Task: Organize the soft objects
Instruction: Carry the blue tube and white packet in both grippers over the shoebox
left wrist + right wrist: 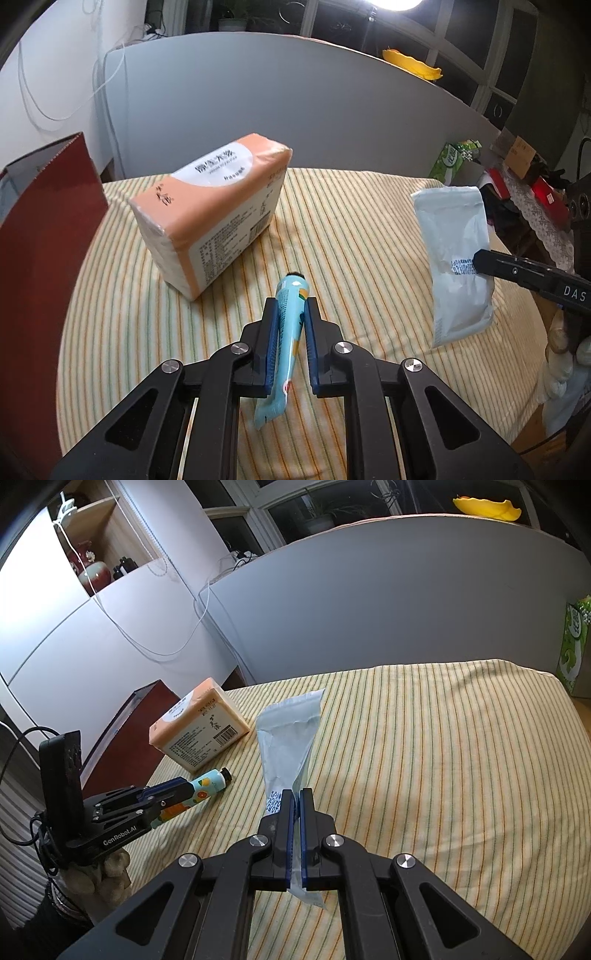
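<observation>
My left gripper (291, 303) is shut on a light blue cream tube (289, 325) with a black cap, held just above the striped cloth; it also shows in the right wrist view (207, 783). My right gripper (296, 794) is shut on a pale blue soft pouch (290, 734), held up off the cloth; the pouch shows at the right in the left wrist view (456, 254). An orange tissue pack (210, 210) lies on the cloth beyond the tube, also in the right wrist view (197, 731).
A dark red box (44, 258) stands at the table's left edge. The striped cloth (443, 757) covers the table. A grey panel (295, 103) backs the table. A green tissue pack (574, 646) stands at the far right corner.
</observation>
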Demonstrator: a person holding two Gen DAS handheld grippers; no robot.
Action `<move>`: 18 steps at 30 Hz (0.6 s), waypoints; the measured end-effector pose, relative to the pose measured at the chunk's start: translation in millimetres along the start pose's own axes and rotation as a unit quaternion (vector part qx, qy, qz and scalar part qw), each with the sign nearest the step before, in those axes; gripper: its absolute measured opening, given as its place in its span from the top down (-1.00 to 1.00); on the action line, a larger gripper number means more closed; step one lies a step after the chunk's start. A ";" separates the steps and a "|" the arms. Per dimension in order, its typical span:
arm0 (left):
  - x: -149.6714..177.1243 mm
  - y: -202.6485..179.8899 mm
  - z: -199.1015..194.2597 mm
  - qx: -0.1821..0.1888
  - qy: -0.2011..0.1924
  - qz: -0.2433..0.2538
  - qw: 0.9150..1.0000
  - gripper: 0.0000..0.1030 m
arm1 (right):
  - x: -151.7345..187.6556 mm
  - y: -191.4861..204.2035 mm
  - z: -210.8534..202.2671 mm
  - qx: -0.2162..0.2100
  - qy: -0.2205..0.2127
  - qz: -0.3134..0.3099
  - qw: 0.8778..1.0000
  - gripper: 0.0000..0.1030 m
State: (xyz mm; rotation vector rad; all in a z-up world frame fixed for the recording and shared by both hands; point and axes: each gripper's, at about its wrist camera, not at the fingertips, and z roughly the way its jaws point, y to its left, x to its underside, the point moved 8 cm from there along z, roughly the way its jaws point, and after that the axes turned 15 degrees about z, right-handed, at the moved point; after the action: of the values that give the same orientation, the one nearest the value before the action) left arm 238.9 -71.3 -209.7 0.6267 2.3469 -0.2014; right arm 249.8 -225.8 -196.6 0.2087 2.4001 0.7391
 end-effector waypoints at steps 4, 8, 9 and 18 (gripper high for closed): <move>-5.6 -1.8 -5.2 -0.004 -0.007 0.006 1.000 0.77 | -1.6 0.1 0.9 0.000 -0.001 0.000 1.000 0.95; -9.8 -0.8 -6.8 -0.003 -0.007 0.006 1.000 0.77 | -3.2 1.5 2.5 -0.002 -0.001 -0.001 1.000 0.95; -11.0 -0.1 -8.8 -0.004 -0.009 0.007 1.000 0.77 | -3.1 1.9 2.7 -0.002 -0.001 -0.002 1.000 0.95; -30.4 12.8 -48.7 -0.018 -0.043 0.007 0.999 0.77 | -12.6 16.3 -4.4 -0.013 -0.007 -0.009 1.000 0.95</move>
State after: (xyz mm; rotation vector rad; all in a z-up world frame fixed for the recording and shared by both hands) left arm 236.3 -56.8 -152.7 0.6060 2.2571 -0.1758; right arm 256.8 -218.3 -178.3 0.1808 2.3738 0.7581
